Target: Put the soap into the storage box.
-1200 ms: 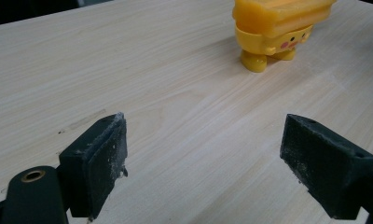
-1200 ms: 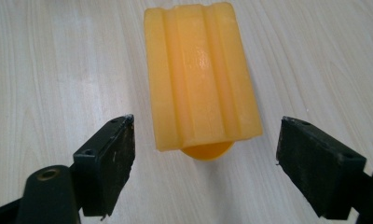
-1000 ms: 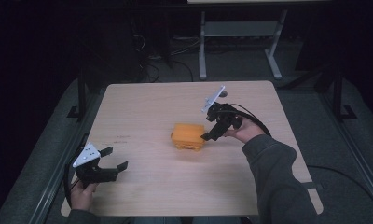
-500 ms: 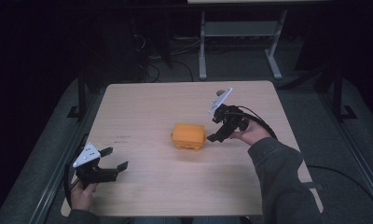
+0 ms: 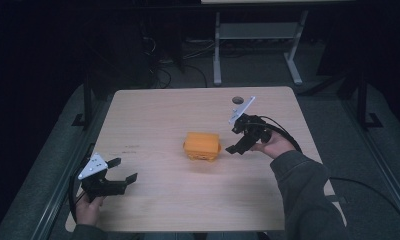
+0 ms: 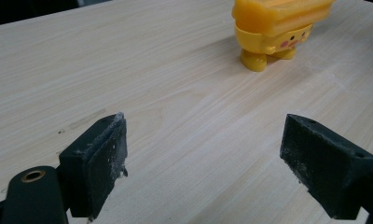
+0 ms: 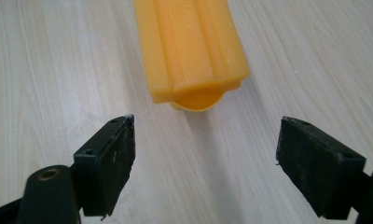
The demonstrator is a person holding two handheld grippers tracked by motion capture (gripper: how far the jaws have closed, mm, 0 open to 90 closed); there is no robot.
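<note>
A small orange-yellow toy box (image 5: 202, 145) with little feet and a painted face stands near the middle of the wooden table (image 5: 153, 115). My right gripper (image 5: 234, 140) is open just to the right of it, jaws pointed at it, with nothing between them. Seen from the right gripper view, the toy box (image 7: 190, 49) lies straight ahead, a short way beyond the pads (image 7: 110, 163). At the table's near-left corner my left gripper (image 5: 122, 170) is open and holds nothing. The toy box (image 6: 274, 29) stands far ahead in the left gripper view.
A dark round hole (image 5: 237, 100) marks the tabletop at the back right. A cable (image 5: 283, 131) trails from the right gripper over the table's right side. Beyond the far edge stands a metal table frame (image 5: 258, 45) on a dark floor.
My right gripper has drawn back to the right, away from the toy box, leaving a small gap. The left gripper and the box have stayed put.
</note>
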